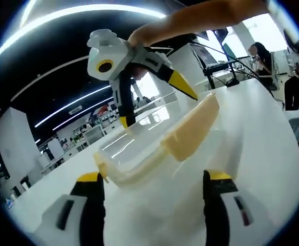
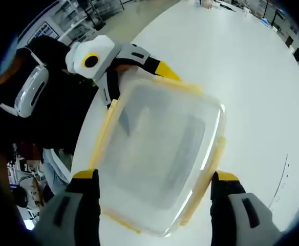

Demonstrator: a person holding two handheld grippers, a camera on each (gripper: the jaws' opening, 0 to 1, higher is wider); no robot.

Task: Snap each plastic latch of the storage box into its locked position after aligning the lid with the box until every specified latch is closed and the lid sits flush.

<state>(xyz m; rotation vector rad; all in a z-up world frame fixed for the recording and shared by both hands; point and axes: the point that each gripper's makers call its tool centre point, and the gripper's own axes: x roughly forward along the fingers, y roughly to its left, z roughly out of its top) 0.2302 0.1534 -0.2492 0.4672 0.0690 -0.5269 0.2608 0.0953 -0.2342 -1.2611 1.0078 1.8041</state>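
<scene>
box held between both tools over desk

clear storage box (image 2: pixel 159 159) with yellow latches (image 1: pixel 190 128) sits above the white desk (image 2: pixel 252 66). left tool (image 1: pixel 154 189) wide, jaws either side of the box. right tool (image 2: pixel 154 189) wide, straddling the lid (image 2: pixel 165 138).

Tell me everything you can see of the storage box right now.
The storage box is clear, cloudy plastic, rectangular with rounded corners, with pale yellow latches along its sides. Its lid is on, and nothing shows through it. It lies on the white table. The right gripper has a jaw on either side of its near end; the left gripper is at the far end. Whether the latches are locked is unclear.
</scene>
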